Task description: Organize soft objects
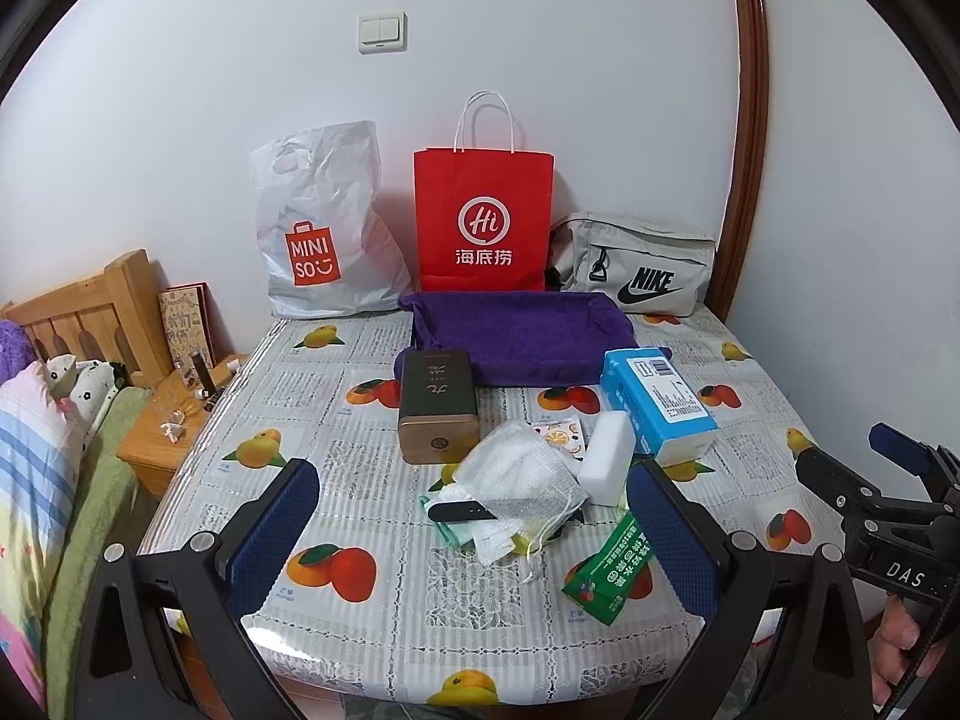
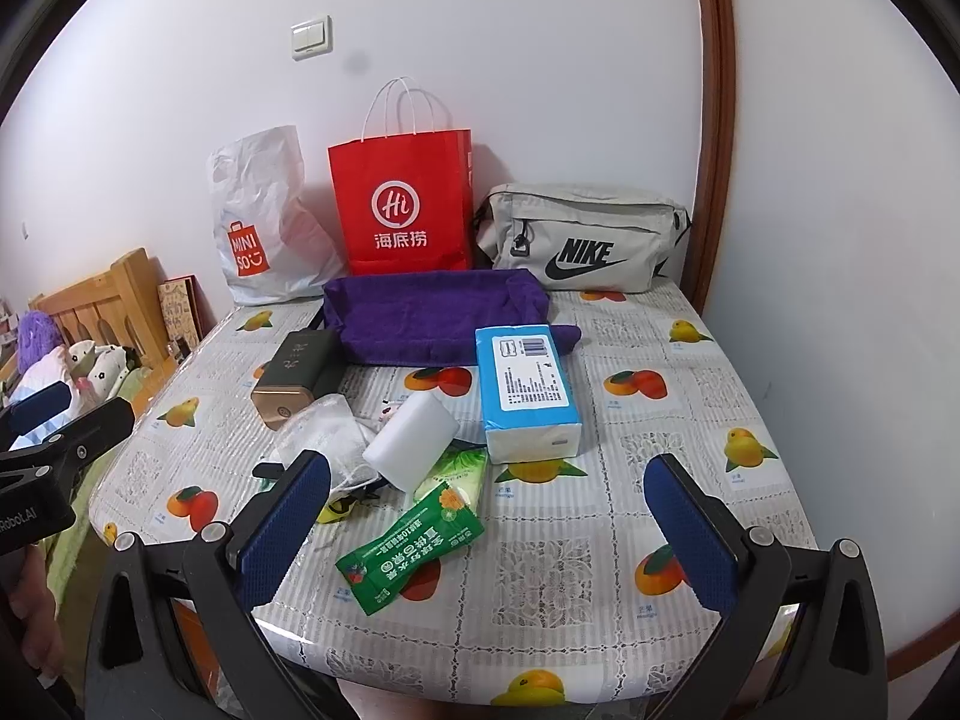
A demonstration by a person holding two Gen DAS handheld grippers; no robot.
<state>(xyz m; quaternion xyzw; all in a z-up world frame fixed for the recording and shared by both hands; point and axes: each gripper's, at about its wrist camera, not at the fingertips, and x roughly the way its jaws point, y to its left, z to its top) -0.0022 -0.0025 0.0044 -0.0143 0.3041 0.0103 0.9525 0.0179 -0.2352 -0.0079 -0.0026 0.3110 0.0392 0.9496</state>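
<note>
Both grippers are hovering at the near edge of the surface (image 1: 198,480), and nothing is being held. The left gripper (image 1: 474,534) is sitting with its blue pads spread wide apart, framing the jumbled pile in front of it. The right gripper (image 2: 489,531) is just as wide, jaws apart and empty, looking out over the same clutter from slightly further right.

The soft things are lying loose in the middle: a bubble-wrap pouch (image 1: 519,468) is slumping over some folded cloths, a white sponge block (image 1: 609,456) is leaning against it, and a blue tissue pack (image 1: 657,402) is lying flat just beside that. A green sachet (image 2: 411,549) is resting nearest the edge, partly between the right gripper's pads.

Behind them a purple fabric tray (image 1: 522,339) is sitting open and empty, its mouth facing up. That is looking very much like the destination, placed centrally so either gripper can be reaching it. The dark tin (image 1: 438,408) standing next to the tray is rigid, so it is probably staying put.

The wide-open stance is reading as a setup for a first pick. The sponge looks like the easy start, being bulky and squeezable, while the pouch's trailing drawstring may be snagging its neighbours.
</note>
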